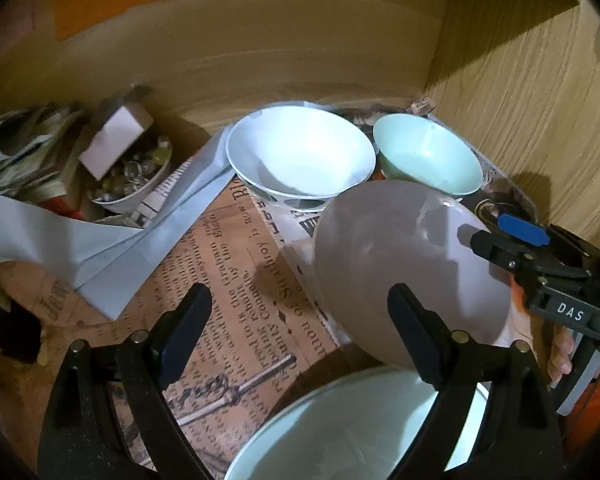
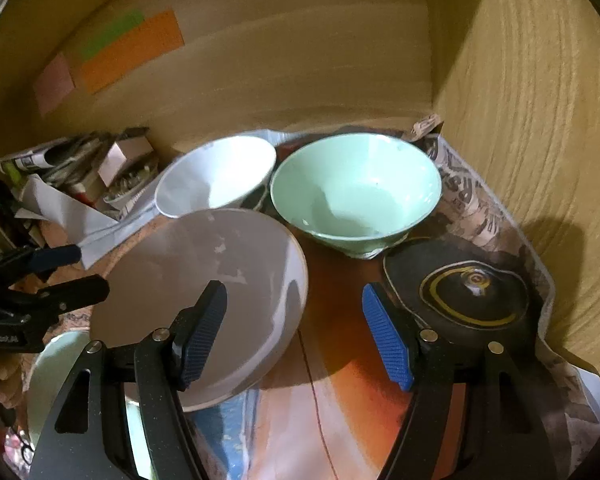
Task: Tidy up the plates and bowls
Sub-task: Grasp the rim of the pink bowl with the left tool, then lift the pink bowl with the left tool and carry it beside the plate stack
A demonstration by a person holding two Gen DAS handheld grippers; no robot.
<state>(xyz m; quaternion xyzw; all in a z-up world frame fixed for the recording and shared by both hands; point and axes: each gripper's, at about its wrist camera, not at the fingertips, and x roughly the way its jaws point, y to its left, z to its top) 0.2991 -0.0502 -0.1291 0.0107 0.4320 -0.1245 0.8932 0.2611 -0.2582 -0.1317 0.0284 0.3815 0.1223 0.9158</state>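
Observation:
A grey bowl [image 1: 412, 264] [image 2: 196, 280] lies tilted on the newspaper-lined shelf, its near edge over a pale green bowl [image 1: 352, 420] [image 2: 56, 364]. Behind it stand a white bowl [image 1: 300, 152] [image 2: 216, 176] and a mint green bowl [image 1: 428, 152] [image 2: 356, 188]. My left gripper [image 1: 300, 332] [image 2: 72, 274] is open, with the grey bowl beside its right finger. My right gripper [image 2: 296, 336] [image 1: 512, 240] is open; the grey bowl's right rim lies between its blue pads [image 2: 388, 340], untouched. A black plate [image 2: 460, 292] with a yellow ring lies at the right.
At the left stand a small bowl of glass beads [image 1: 132, 176], a white box [image 1: 116, 144], folded newspapers [image 1: 24, 144] and grey paper strips [image 1: 100, 240]. A wooden side wall [image 2: 520, 100] closes the right, a back wall carries coloured notes [image 2: 132, 52]. A hand [image 1: 560, 352] holds the right gripper.

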